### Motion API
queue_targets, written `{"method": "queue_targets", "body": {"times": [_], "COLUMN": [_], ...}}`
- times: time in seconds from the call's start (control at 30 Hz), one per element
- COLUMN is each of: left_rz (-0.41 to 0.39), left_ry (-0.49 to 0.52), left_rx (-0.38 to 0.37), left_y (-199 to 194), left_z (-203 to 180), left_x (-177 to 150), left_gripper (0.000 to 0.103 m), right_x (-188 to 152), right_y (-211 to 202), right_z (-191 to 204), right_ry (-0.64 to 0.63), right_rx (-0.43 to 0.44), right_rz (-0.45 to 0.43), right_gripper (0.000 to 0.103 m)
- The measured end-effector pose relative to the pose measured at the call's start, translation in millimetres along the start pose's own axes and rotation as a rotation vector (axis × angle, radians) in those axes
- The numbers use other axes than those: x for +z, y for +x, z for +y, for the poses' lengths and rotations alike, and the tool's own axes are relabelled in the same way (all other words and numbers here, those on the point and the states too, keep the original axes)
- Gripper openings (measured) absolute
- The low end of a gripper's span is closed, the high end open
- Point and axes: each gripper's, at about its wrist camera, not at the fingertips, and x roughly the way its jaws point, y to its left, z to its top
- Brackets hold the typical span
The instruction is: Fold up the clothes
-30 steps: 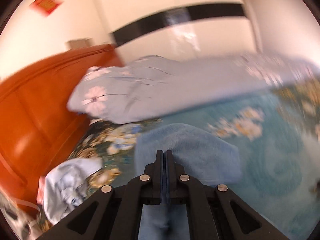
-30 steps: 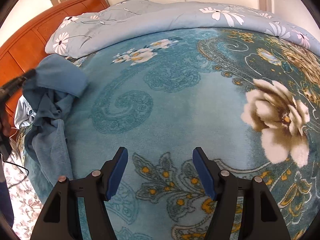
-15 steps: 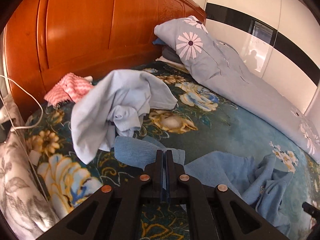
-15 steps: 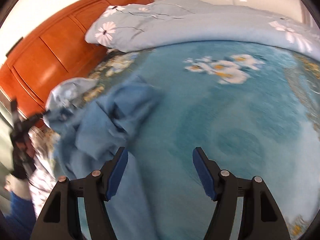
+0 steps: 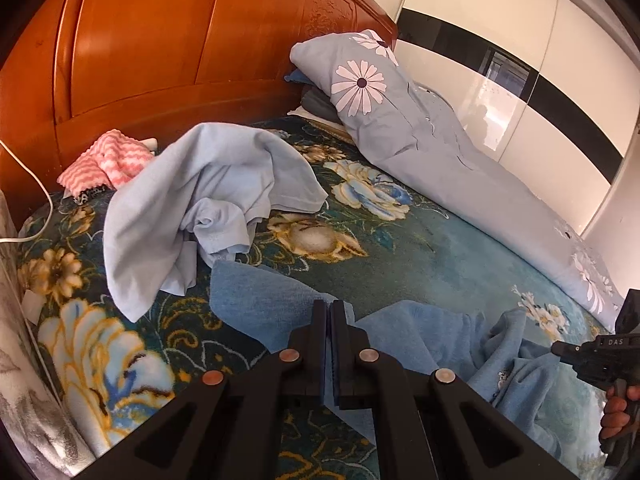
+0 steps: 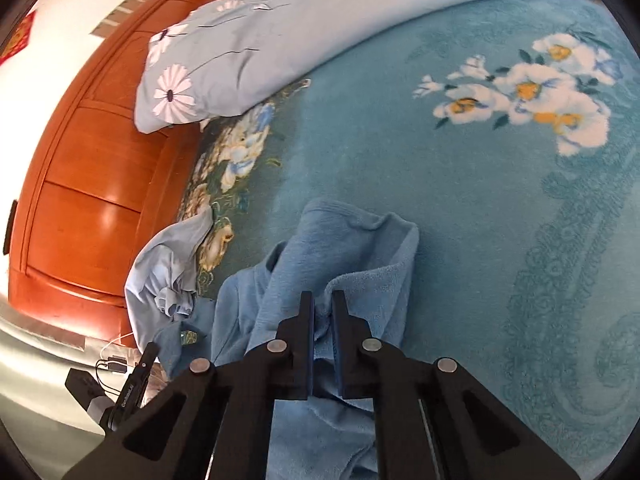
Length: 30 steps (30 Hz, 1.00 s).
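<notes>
Fleece garment (image 6: pixel 340 264), blue, lies crumpled on the bed blanket (image 6: pixel 480 184), pinched at one edge by the left gripper (image 5: pixel 329 308) and at a fold by the right gripper (image 6: pixel 321 300), jaws clamped narrow.

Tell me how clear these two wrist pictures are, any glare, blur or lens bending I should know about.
Left wrist view: sharp, strong fisheye bending at the rim, window glare on the glossy wardrobe and a sheen on the headboard. Right wrist view: the blue fleece garment near the right gripper is crisp, the blanket looks slightly soft, and the headboard shows a bright glare patch.
</notes>
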Motion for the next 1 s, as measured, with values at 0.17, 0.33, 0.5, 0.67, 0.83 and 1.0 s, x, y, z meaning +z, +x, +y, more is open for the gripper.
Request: {"method": "queue_targets", "body": {"times": [0.17, 0.33, 0.5, 0.67, 0.83, 1.0], "left_rz": [-0.099, -0.203, -0.319, -0.384, -0.433, -0.504], "left_ry": [0.045, 0.078, 0.097, 0.138, 0.172, 0.211], "left_rx": [-0.002, -0.052, -0.119, -0.163, -0.219, -0.226], "left_y": [-43.6, -97.5, -165.2, -214.9, -256.0, -287.0], "left_z": [-23.7, -62.2, -98.1, -125.1, -143.0, -155.9], "left_x": [27.0, 70.4, 100.7, 110.1, 108.5, 113.1], "left_gripper": [0.002, 0.002, 0.002, 0.002, 0.002, 0.002], "right_x": [13.7, 27.8, 19.9, -12.0, -37.3, -61.8], "right_y": [-87.6, -213.6, -338.4, -437.6, -503.0, -536.0], "right_z": [3.8, 6.5, 15.4, 7.1, -2.3, 5.9], "right_ry": [-0.08, -0.101, -0.151, -0.17, -0.18, -0.251], "right_rx": [-0.075, -0.084, -0.148, -0.19, -0.236, -0.263], "right_rz": [-0.163, -0.371, -0.582, -0.738, -0.824, -0.877], "right_gripper": [0.005, 0.005, 0.005, 0.005, 0.005, 0.005]}}
